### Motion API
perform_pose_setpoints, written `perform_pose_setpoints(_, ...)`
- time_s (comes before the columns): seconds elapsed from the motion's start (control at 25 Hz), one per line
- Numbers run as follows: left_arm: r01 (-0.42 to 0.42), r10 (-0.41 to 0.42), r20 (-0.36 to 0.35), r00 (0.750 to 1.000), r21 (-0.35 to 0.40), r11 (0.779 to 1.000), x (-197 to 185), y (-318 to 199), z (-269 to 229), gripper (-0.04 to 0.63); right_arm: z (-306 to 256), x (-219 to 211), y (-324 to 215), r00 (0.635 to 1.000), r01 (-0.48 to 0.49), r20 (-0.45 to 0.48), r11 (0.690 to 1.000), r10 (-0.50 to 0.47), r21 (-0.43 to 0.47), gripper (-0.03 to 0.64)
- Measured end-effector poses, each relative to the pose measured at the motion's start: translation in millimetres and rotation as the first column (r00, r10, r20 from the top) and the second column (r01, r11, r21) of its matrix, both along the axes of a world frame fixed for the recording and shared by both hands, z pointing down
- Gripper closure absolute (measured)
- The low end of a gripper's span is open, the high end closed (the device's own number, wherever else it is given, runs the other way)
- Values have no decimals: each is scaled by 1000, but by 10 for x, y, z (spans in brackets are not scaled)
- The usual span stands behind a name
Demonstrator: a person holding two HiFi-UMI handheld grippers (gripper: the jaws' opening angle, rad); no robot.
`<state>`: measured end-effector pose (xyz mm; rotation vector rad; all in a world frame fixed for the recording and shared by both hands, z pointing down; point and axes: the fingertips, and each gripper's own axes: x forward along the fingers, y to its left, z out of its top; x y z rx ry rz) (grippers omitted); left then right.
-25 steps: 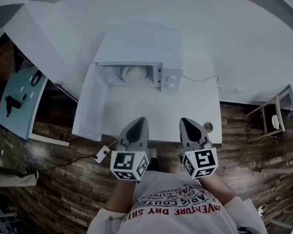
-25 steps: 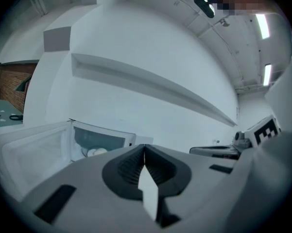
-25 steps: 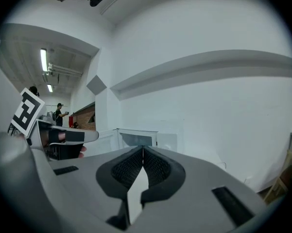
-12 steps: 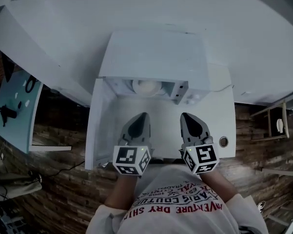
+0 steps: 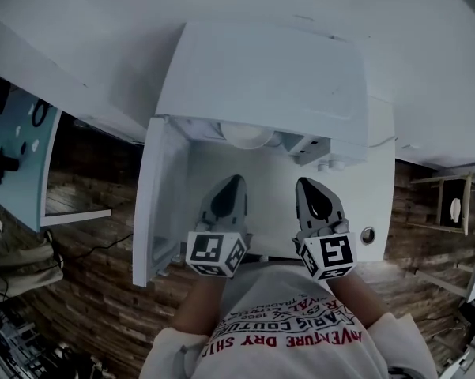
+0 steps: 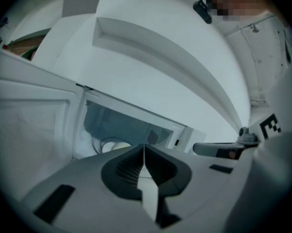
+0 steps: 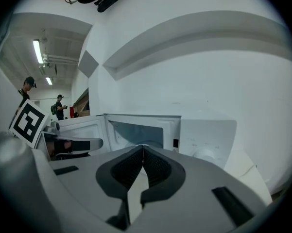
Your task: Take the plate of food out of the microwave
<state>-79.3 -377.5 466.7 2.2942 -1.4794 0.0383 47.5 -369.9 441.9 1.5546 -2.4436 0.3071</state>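
Observation:
A white microwave [image 5: 261, 69] stands on the white table with its door [image 5: 162, 204] swung open to the left. Inside, a white plate with pale food [image 5: 246, 135] shows under the top edge; it also peeks out as the plate [image 6: 111, 144] low in the cavity. My left gripper [image 5: 234, 180] and right gripper [image 5: 307, 183] sit side by side in front of the opening, short of the plate. Both are shut, with nothing between the jaws, as seen at the left gripper [image 6: 145, 147] and the right gripper [image 7: 143, 147]. The microwave's control panel [image 7: 206, 140] lies right of the cavity.
The open door [image 6: 29, 125] stands close on my left gripper's left side. A round grommet [image 5: 367, 234] sits in the table [image 5: 379, 188] at the right. A pale blue table [image 5: 16, 156] stands on the wooden floor at far left. Two people [image 7: 26, 89] stand far off.
Both grippers have moved forward toward the microwave opening, still shut. The microwave now looks larger and closer, and the plate sits nearer the fingertips.

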Motion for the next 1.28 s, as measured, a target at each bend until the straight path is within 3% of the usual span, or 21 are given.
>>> perform_pose_setpoints(0.16,59,-65,-116,991,-52,997,-40,-195,263,586,214,-24,-164,999,44,-13,999,-44,-28,604)
perform_pose_setpoints(0.32,104,-143,-209,967,-188,977,-72,-391,656,582,434,-74,-290,996,83,-20,994,-85,-70,604)
perform_pose_setpoints(0.44,112,-185,-261,947,-271,956,-74,-492,874,516,579,-112,-334,994,103,-25,989,-107,-102,604)
perform_pose_setpoints(0.6,117,-251,-363,897,-353,928,-80,-696,1035,478,659,-149,-385,990,134,-28,986,-138,-101,604)
perform_pose_setpoints(0.88,-3,-275,-512,814,-477,879,70,-970,1332,437,775,-126,-416,991,126,-30,983,-131,-133,604)
perform_pose_setpoints(1.04,-8,-312,-562,766,-494,869,54,-1043,1346,437,797,-112,-434,991,119,-37,983,-125,-141,604)
perform_pose_setpoints(1.12,-7,-331,-577,747,-504,863,45,-1059,1343,470,814,-92,-434,993,109,-38,983,-116,-148,604)
perform_pose_setpoints(1.28,-4,-359,-577,733,-531,847,32,-1062,1364,523,794,-69,-422,994,94,-34,985,-100,-143,604)
